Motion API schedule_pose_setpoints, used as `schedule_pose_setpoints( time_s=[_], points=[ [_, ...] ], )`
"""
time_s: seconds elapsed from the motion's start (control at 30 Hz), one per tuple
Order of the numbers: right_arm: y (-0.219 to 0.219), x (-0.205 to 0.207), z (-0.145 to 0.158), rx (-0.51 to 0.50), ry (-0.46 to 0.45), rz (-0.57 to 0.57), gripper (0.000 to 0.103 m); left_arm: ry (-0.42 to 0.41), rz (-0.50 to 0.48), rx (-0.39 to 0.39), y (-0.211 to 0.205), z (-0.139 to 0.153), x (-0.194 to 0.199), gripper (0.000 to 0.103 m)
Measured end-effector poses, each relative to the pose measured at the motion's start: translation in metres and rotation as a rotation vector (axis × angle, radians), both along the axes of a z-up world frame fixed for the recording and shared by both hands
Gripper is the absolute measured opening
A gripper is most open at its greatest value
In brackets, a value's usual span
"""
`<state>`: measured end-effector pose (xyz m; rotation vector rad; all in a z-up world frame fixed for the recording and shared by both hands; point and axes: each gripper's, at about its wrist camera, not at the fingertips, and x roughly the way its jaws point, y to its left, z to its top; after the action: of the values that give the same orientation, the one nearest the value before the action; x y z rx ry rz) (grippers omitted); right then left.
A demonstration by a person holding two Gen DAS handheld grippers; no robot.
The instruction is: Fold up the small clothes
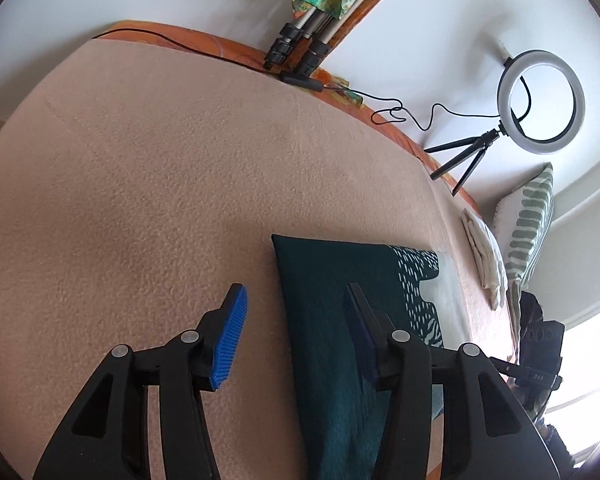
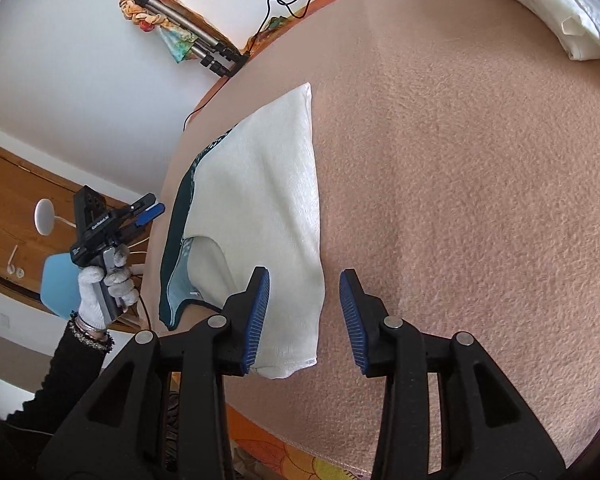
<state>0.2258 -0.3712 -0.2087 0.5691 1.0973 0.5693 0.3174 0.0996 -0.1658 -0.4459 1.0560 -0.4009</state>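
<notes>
My left gripper [image 1: 296, 336] and right gripper [image 2: 305, 320] gape, empty — folded garment [image 2: 260, 200] at eleven o'clock.

A small dark-teal garment with a white speckled print and a pale cream inner side [image 1: 340, 280] lies folded flat on the peach fleece blanket [image 1: 160, 180]. In the left wrist view its teal face shows, with straight edges and a squared corner. In the right wrist view the cream side [image 2: 268, 200] lies uppermost, with teal trim along its left edge.
</notes>
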Motion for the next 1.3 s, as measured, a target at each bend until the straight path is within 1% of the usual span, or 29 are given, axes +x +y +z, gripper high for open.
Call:
schedule_pose_setpoints(
  time_s=[0.03,0.17,0.23,0.3,0.4,0.53,0.63,0.7,0.73,0.77,0.8,0.83,0.87,0.9,0.93,1.0,1.07,1.1,1.13,1.23,1.3],
  points=[
    [0.000,0.001,-0.003,0.021,0.012,0.003,0.039,0.004,0.001,-0.004,0.000,-0.002,0.004,0.049],
    [0.005,0.002,-0.012,0.053,0.047,0.024,0.039,0.038,0.010,-0.056,0.002,-0.012,0.017,0.049],
    [0.008,0.004,-0.014,0.078,0.049,0.033,0.039,0.055,0.011,-0.049,0.000,-0.015,0.022,0.049],
    [0.011,0.007,-0.018,0.117,0.070,0.043,0.039,0.067,0.007,-0.045,-0.001,-0.017,0.026,0.049],
    [0.019,0.011,-0.024,0.168,0.095,0.059,0.039,0.076,0.012,-0.087,-0.001,-0.020,0.034,0.049],
    [0.026,0.016,-0.025,0.183,0.095,0.072,0.039,0.062,-0.008,-0.093,-0.009,-0.021,0.043,0.051],
    [0.029,0.018,-0.027,0.196,0.100,0.072,0.039,0.053,-0.035,-0.082,-0.017,-0.019,0.044,0.051],
    [0.032,0.019,-0.027,0.199,0.103,0.070,0.039,0.057,-0.042,-0.096,-0.024,-0.020,0.043,0.051],
    [0.034,0.019,-0.027,0.197,0.102,0.070,0.039,0.045,-0.043,-0.075,-0.028,-0.019,0.041,0.051],
    [0.036,0.020,-0.026,0.195,0.101,0.067,0.039,0.034,-0.059,-0.060,-0.033,-0.018,0.040,0.048],
    [0.038,0.020,-0.027,0.194,0.104,0.066,0.039,0.019,-0.074,-0.035,-0.039,-0.017,0.038,0.048],
    [0.038,0.019,-0.027,0.193,0.105,0.064,0.039,0.002,-0.078,0.001,-0.043,-0.016,0.037,0.046],
    [0.041,0.020,-0.026,0.190,0.104,0.061,0.039,-0.004,-0.084,0.032,-0.047,-0.015,0.037,0.031],
    [0.044,0.021,-0.025,0.184,0.104,0.064,0.039,0.003,-0.092,0.047,-0.049,-0.017,0.038,0.022],
    [0.047,0.022,-0.024,0.169,0.100,0.066,0.039,0.013,-0.092,0.046,-0.049,-0.018,0.039,0.010],
    [0.054,0.021,-0.019,0.127,0.085,0.071,0.039,0.006,-0.073,0.041,-0.048,-0.019,0.039,0.007],
    [0.061,0.022,-0.014,0.082,0.073,0.067,0.034,-0.017,-0.067,0.063,-0.050,-0.016,0.036,0.004],
    [0.064,0.021,-0.012,0.045,0.065,0.068,0.020,-0.038,-0.065,0.084,-0.052,-0.013,0.033,0.004],
    [0.069,0.020,-0.011,0.002,0.053,0.073,0.011,-0.061,-0.066,0.103,-0.053,-0.009,0.030,0.004],
    [0.080,0.018,-0.002,-0.094,0.005,0.083,0.008,-0.125,-0.068,0.157,-0.058,0.005,0.022,0.004],
    [0.089,0.017,0.009,-0.170,-0.042,0.087,0.007,-0.164,-0.070,0.186,-0.060,0.014,0.017,0.003]
  ],
)
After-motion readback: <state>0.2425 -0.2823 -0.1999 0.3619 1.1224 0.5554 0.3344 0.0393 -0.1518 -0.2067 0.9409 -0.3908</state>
